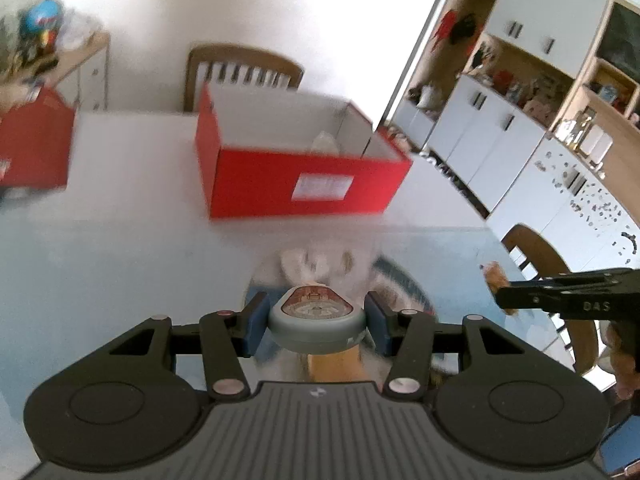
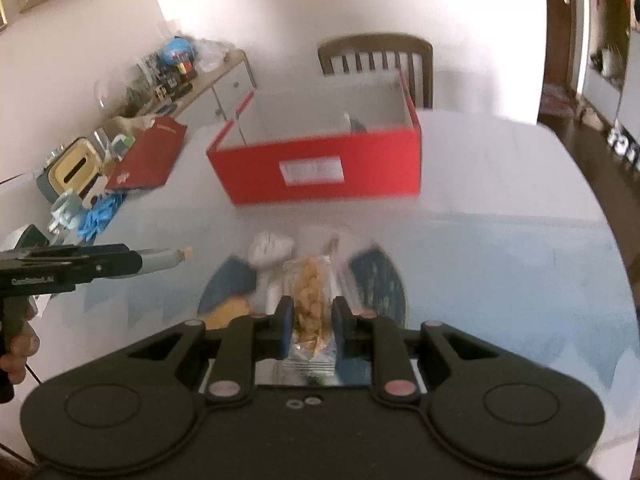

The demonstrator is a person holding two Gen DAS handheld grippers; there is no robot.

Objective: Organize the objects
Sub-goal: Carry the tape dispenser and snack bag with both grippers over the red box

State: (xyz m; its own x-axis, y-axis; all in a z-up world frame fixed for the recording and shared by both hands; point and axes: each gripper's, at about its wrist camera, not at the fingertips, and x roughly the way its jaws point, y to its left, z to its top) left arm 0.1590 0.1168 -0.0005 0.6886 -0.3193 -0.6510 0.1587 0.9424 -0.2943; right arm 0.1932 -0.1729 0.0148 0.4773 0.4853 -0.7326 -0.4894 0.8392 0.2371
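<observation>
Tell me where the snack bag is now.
The snack bag is clamped in the right gripper, above the blue plate, nearer than the red box.

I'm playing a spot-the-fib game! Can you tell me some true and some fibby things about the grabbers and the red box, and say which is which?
1. The left gripper holds a grey lidded container. True.
2. The right gripper is empty. False: it pinches a clear snack packet.
3. The red box has its lid on. False: it is open on top.
4. A wooden chair stands behind the box. True.
5. The box is blue. False: it is red.
</observation>
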